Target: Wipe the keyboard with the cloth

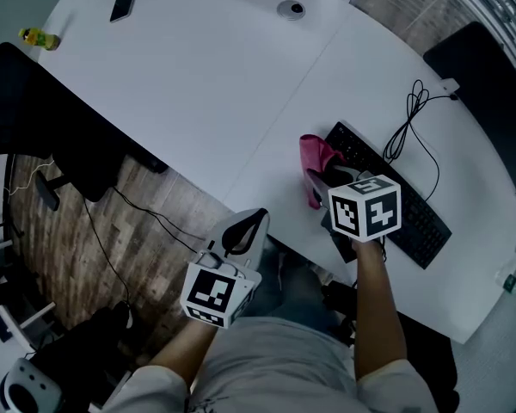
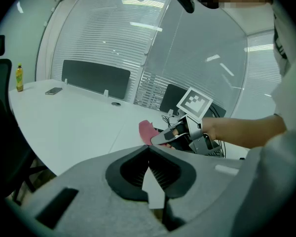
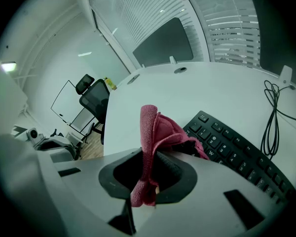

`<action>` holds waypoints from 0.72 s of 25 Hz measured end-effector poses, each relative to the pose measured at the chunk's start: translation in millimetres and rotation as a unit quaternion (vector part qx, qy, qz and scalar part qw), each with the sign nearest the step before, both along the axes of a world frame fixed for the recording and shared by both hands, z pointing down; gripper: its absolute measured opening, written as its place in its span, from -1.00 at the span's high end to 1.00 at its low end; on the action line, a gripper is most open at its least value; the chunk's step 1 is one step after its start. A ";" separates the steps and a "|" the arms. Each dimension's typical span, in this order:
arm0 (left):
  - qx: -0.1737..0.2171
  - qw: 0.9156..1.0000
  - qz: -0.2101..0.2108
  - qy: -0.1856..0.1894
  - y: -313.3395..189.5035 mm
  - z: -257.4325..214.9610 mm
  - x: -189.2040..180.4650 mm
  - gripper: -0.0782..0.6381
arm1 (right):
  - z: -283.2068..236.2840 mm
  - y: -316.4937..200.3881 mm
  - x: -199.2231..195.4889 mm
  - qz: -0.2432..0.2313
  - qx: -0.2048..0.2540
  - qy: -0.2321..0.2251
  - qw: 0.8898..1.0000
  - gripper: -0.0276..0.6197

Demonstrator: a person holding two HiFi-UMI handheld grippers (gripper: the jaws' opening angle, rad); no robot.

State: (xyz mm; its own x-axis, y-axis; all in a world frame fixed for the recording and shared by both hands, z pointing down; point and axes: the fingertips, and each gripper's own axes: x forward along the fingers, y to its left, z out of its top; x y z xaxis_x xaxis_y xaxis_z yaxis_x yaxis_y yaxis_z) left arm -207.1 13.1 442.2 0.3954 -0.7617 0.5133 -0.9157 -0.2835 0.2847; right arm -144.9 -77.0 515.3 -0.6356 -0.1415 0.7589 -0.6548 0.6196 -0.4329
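Right gripper (image 3: 153, 169) clamped on pink cloth (image 3: 155, 130), jaws nearly together, fabric bunched between them and flopping over top. Cloth soft, light, limp. Hold at bunched fold looks sound; I judge loose end will drag over keys. Cloth hangs over left end of black keyboard (image 3: 237, 149), near front edge of desk (image 1: 198, 84); contact unclear. Left gripper (image 2: 149, 157) closed on nothing, off desk edge. Only container is bottle (image 1: 38, 37) at far corner, contents unreadable
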 end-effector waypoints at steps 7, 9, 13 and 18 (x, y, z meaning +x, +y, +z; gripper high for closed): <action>0.007 1.000 0.009 -0.001 -3.0 -7.7 8.5 0.75 | -14.6 0.7 6.0 0.008 0.004 -0.015 1.000 0.74; 0.009 1.000 0.016 -0.003 -3.4 -9.5 12.9 0.75 | -20.8 1.3 11.6 0.014 0.007 -0.020 1.000 0.74; 0.020 0.999 0.029 -0.006 -7.5 -19.2 23.8 0.75 | -34.3 3.1 32.6 0.027 0.023 -0.022 0.999 0.74; 0.039 0.998 0.051 -0.009 -11.8 -45.9 43.1 0.75 | -64.6 10.3 72.6 0.059 0.049 -0.028 0.997 0.74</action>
State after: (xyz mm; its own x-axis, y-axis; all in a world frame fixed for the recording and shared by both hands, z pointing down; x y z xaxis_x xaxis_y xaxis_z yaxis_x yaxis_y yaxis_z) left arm -164.0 1.2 396.3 0.4640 -0.7559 0.4618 -0.8858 -0.3964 0.2413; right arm -72.2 -66.7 450.6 -0.6513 -0.2899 0.7013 -0.7021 0.5808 -0.4121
